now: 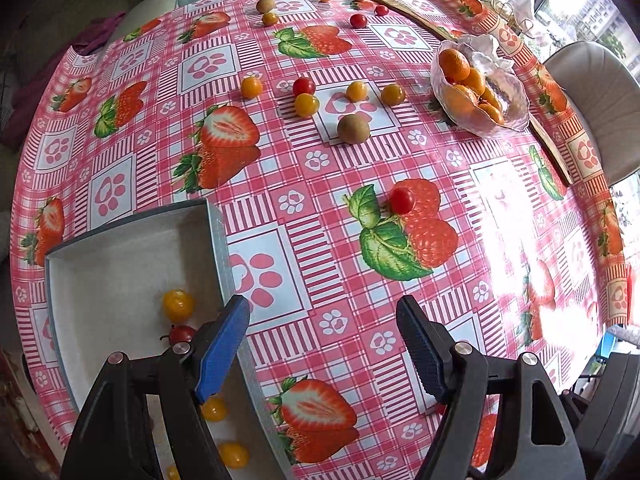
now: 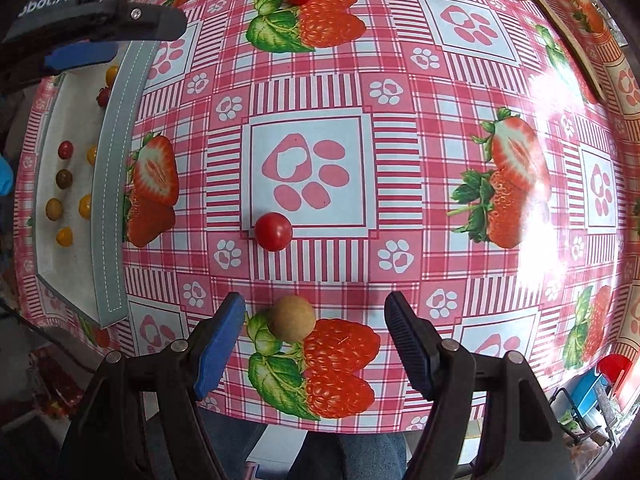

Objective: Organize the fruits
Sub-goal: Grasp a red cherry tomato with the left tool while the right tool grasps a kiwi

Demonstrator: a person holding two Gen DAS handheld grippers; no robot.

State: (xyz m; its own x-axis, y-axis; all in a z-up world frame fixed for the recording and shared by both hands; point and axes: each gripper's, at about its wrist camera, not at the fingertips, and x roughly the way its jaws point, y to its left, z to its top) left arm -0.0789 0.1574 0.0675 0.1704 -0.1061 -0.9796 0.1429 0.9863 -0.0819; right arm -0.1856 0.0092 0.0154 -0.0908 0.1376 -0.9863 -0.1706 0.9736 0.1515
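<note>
A tan round fruit point(image 2: 291, 318) is framed by the spread, empty right claw point(image 2: 315, 336), seemingly lined up for gripping.

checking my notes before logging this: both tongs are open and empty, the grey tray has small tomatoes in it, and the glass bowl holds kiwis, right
One thing is off: the glass bowl holds oranges, not kiwis, as the left wrist view shows. The rest stands: the left tongs and right tongs are open and empty, and the grey tray has small tomatoes in it.

Tray point(image 2: 114, 200): eight small fruits. Bowl point(image 1: 516, 112): one.
</note>
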